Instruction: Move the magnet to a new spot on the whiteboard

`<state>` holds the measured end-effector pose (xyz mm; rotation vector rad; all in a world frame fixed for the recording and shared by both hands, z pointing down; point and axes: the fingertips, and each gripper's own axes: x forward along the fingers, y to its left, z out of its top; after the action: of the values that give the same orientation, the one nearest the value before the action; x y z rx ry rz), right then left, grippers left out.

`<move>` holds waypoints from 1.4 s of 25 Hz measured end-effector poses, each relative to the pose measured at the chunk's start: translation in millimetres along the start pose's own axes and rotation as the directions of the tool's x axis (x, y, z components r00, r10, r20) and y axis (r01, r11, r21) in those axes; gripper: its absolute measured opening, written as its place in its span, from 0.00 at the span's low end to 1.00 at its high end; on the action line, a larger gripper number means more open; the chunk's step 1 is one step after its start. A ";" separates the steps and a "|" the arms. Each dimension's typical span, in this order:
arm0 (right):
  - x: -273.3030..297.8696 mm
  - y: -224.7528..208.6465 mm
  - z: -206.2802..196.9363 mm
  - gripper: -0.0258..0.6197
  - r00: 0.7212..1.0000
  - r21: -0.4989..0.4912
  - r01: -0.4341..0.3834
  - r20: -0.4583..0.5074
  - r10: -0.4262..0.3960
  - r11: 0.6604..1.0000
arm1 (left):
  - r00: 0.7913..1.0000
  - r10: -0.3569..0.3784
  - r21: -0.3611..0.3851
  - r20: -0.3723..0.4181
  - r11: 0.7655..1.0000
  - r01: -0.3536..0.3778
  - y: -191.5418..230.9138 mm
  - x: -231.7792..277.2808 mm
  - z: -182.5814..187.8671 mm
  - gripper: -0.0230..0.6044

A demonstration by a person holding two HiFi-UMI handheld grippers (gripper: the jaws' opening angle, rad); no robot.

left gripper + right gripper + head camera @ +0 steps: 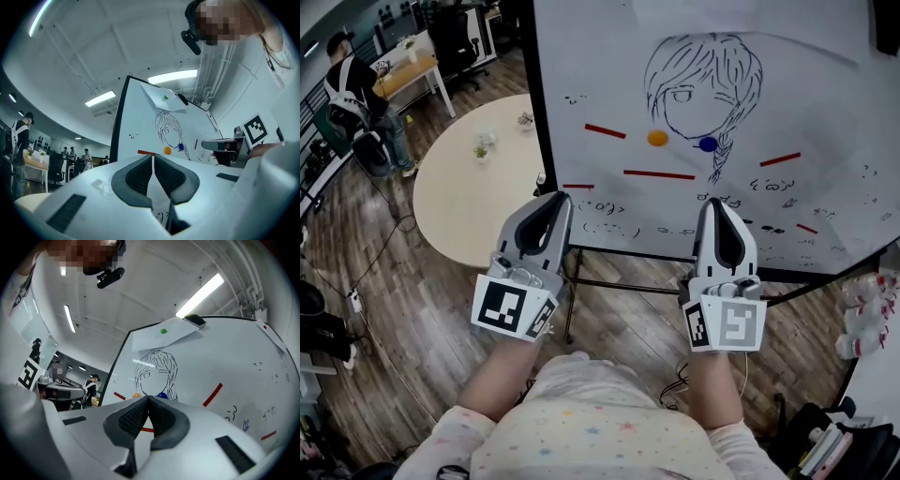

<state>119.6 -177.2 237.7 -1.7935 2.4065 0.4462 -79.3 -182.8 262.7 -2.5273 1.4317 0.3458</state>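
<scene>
Jaws closed both sides; bar magnet [659, 174] seemingly horizontal.

The head view looks steeply down from above the person. It takes in the left hand-held gripper [558, 199] and right hand-held gripper [713, 204], the wooden floor [422, 309], and the whiteboard [825, 84] just ahead. A round desk [469, 197] sits at far left. The left gripper view sits low, facing up along its jaws toward the whiteboard and ceiling lights [172, 76]; the right hand-held gripper shows at its right edge. The right gripper view also faces upward, and the whiteboard fills more of it. All three views share the drawn face [698, 84], orange magnet [657, 138] and blue magnet [708, 144].
</scene>
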 end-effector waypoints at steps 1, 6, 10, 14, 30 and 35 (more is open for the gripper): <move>-0.6 0.6 -0.8 0.04 1.000 0.000 0.005 -0.005 -0.005 1.000 | 1.000 -0.005 -0.004 -0.001 1.000 0.005 1.3 0.4 -0.7 0.08; -4.9 2.2 -4.6 0.04 0.999 -0.002 0.034 -0.025 -0.034 0.999 | 1.000 -0.027 -0.028 -0.004 0.999 0.027 6.6 2.7 -6.0 0.08; -8.7 2.3 -9.4 0.04 0.998 -0.006 0.054 -0.043 -0.055 0.999 | 0.999 -0.039 -0.045 -0.003 0.998 0.039 9.5 3.7 -10.8 0.08; -12.2 3.5 -14.4 0.04 0.996 -0.006 0.068 -0.056 -0.068 0.998 | 0.999 -0.046 -0.056 -0.003 0.997 0.046 12.3 3.1 -15.2 0.08; -24.0 2.8 -40.2 0.04 0.991 0.018 0.091 -0.096 -0.089 0.996 | 0.998 -0.060 -0.077 -0.031 0.995 0.057 11.0 -1.4 -39.8 0.08; -27.4 -0.6 -44.8 0.04 0.990 0.014 0.101 -0.105 -0.099 0.995 | 0.997 -0.066 -0.080 -0.038 0.995 0.063 8.6 -0.3 -44.4 0.08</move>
<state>132.3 -165.5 287.3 -1.9653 2.3637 0.3264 -82.6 -200.2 304.3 -2.6511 1.3731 0.3484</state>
